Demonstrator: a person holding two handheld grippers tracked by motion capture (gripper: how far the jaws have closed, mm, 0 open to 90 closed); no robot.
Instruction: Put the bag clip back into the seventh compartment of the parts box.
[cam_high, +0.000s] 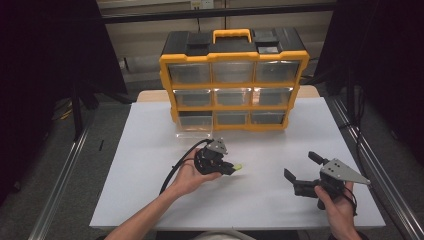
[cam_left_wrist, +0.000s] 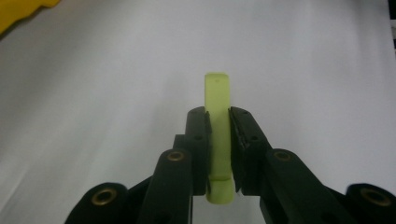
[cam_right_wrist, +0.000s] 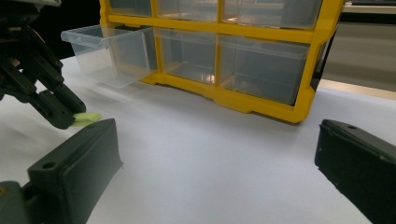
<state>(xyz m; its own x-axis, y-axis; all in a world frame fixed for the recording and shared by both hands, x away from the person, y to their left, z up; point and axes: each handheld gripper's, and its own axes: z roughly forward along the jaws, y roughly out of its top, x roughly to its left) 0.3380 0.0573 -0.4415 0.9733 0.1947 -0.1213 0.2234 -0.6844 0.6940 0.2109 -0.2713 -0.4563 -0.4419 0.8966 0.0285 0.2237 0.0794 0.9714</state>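
Left gripper (cam_left_wrist: 218, 122) fingers pinch small lime-green plastic bar (cam_left_wrist: 217, 98), long axis fwd; pulled-out clear plastic drawer (cam_right_wrist: 109, 53) beyond; right gripper (cam_right_wrist: 219, 154) fingers spread.

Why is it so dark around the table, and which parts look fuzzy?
High view: the light falls on the white table, while the sides stay black. Left gripper view: the green piece is soft at its near end, and the left hand-held gripper is dim. Right gripper view: the clear drawer shines, and the near jaws are blurry.
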